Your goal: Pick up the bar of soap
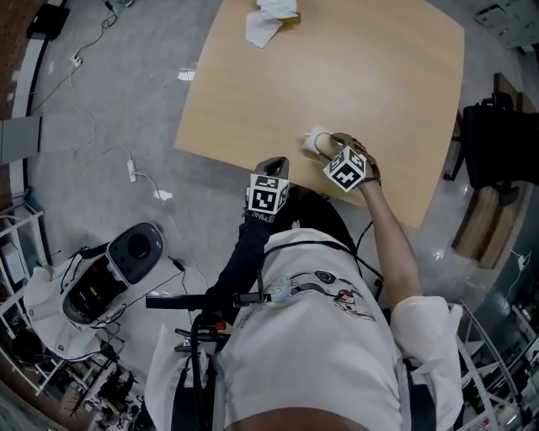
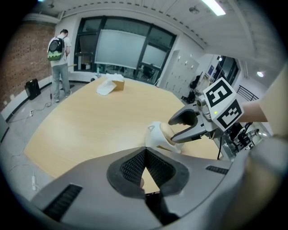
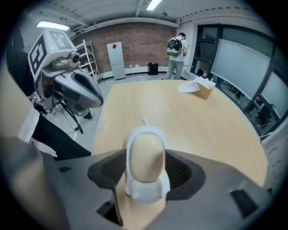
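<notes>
A beige bar of soap [image 3: 145, 155] lies in a white soap dish [image 3: 146, 191] near the front edge of the wooden table [image 1: 337, 67]. My right gripper [image 3: 146, 171] stands open with the soap and dish between its pads, one jaw on each side. Seen in the left gripper view, its two fingers straddle the soap [image 2: 167, 131] with a gap showing. In the head view the right gripper [image 1: 330, 145] sits over the soap [image 1: 322, 145]. My left gripper [image 2: 145, 150] is shut and empty, hovering just off the table's front edge [image 1: 274, 164], to the left of the soap.
A crumpled tissue and small cardboard box [image 1: 269, 21] sit at the table's far side. A person with a backpack [image 2: 58, 63] stands beyond the table. Equipment and cables [image 1: 109, 269] lie on the floor at the left; a dark chair [image 1: 497, 143] stands at the right.
</notes>
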Tool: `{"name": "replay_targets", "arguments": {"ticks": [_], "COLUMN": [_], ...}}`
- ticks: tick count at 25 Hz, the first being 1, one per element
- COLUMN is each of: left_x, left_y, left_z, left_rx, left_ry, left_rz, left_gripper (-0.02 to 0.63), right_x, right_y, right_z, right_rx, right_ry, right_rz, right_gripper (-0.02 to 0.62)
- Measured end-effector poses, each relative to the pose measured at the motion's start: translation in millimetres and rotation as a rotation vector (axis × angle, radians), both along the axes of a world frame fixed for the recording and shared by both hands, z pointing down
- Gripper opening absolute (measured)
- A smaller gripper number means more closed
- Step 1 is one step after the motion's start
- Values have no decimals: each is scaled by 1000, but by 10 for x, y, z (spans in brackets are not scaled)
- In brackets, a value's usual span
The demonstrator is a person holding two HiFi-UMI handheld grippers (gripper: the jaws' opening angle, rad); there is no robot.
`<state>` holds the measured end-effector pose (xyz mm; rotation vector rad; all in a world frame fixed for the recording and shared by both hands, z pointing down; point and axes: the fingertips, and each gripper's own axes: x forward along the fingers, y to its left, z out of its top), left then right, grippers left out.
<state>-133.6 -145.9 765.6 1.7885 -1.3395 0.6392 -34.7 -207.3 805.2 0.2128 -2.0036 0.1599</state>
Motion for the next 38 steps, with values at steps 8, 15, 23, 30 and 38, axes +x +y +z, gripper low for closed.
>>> {"name": "replay_targets", "arguments": {"ticks": [8,15,23,30,38], "left_x": [-102,-161,-199,-79,73], "left_y": [96,126,85,-109,-596], "left_z": [-26,-39,-130,-526,-1550], "left_rx": [-3,4,44,154,440], "left_ry": [-3,-4,-3,24,35], "left_rz": [-19,-24,-22,-23,-14], "left_gripper": [0,0,0,0,0], "right_x": [-19,-22,-51,-15,389], "right_y": [-4,-7,-116,-280,-385], "right_z": [143,149,-129,-860,-2188], "right_rx": [-2,4,77,170,345], "right_ry": [77,89,-8,-194,-503], "right_rz": [-83,-104,6,234,554], "right_gripper": [250,250,250,250,250]}}
